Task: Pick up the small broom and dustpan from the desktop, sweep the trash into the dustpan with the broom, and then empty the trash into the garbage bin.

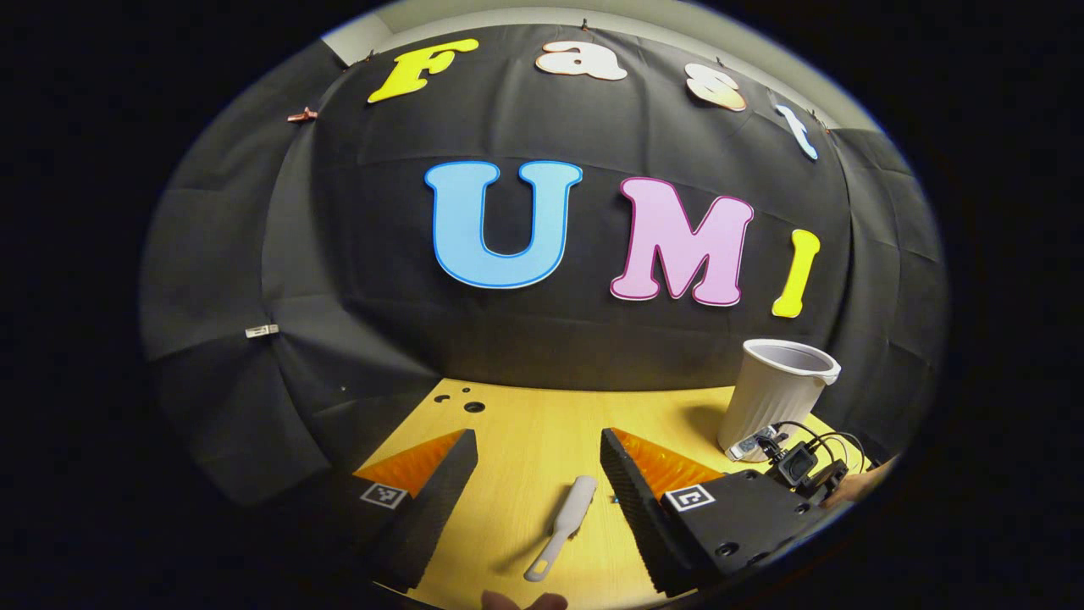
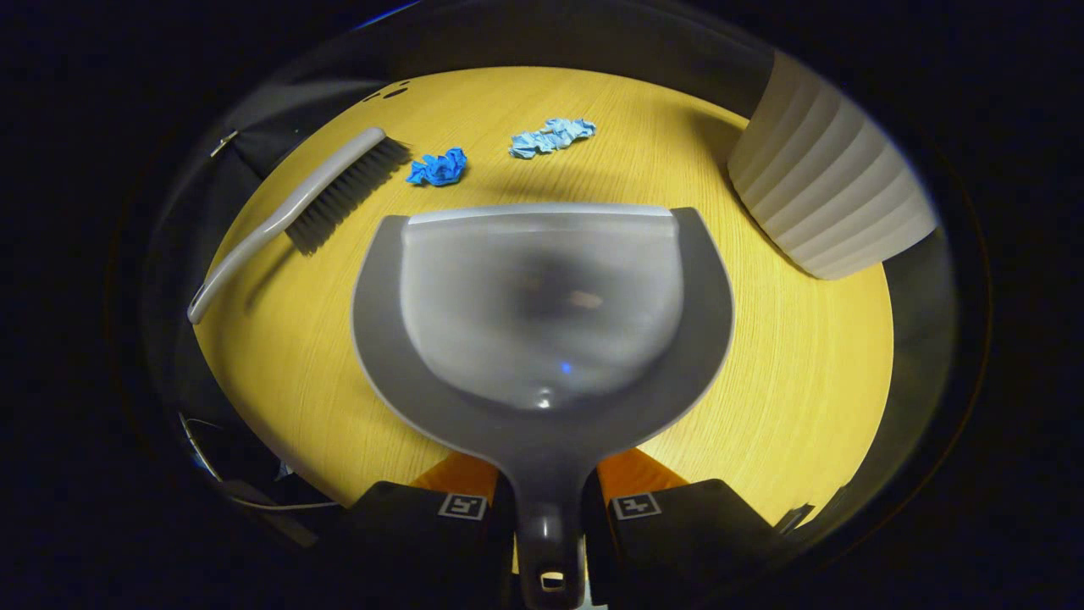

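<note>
In the right gripper view my right gripper (image 2: 546, 496) is shut on the handle of the grey dustpan (image 2: 542, 296), which lies flat on the yellow desktop (image 2: 788, 381) with its mouth facing away. Beyond its lip lie a dark blue crumpled scrap (image 2: 438, 168) and a light blue one (image 2: 552, 135). The small broom (image 2: 313, 203) rests to the left, bristles toward the scraps. In the left gripper view my left gripper (image 1: 538, 440) hangs open above the desktop (image 1: 525, 424), with the broom (image 1: 563, 525) lying below between its fingers, untouched.
The white ribbed garbage bin (image 1: 779, 398) stands at the back right of the desk, and it shows close on the right in the right gripper view (image 2: 830, 195). A small black device with cables (image 1: 800, 466) and a hand (image 1: 855, 487) sit by the bin.
</note>
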`<state>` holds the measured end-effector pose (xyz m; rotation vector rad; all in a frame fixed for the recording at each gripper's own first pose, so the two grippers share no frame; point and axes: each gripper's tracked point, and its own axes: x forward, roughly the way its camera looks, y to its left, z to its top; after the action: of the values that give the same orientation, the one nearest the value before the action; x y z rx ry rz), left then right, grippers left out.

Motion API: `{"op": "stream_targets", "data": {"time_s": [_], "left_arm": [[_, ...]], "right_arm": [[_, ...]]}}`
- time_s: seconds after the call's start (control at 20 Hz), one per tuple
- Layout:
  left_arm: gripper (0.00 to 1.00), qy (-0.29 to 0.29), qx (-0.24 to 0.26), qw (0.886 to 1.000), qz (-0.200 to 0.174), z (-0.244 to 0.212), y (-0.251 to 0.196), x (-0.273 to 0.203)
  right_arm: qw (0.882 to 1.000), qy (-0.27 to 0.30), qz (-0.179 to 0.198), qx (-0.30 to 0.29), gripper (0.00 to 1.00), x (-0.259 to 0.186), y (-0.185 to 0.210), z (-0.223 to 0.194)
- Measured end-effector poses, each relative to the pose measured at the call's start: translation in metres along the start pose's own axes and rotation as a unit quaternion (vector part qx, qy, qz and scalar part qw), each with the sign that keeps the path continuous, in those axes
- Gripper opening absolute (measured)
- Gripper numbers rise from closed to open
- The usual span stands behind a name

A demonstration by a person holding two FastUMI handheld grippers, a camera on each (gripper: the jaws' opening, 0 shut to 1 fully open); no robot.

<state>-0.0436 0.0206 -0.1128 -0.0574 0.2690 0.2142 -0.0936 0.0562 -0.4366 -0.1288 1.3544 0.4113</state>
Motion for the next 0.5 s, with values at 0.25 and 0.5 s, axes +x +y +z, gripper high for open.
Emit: {"op": "stream_targets", "data": {"time_s": [0.25,0.5], "left_arm": [[0.94,0.027,0.007,1.000,-0.013,-0.021,0.000,0.009],[0.95,0.119,0.020,0.992,-0.045,-0.073,-0.003,0.024]], "right_arm": [[1.000,-0.006,0.008,0.010,0.36,-0.005,0.000,-0.002],[1.000,-0.010,-0.003,-0.022,0.35,-0.025,-0.010,-0.006]]}}
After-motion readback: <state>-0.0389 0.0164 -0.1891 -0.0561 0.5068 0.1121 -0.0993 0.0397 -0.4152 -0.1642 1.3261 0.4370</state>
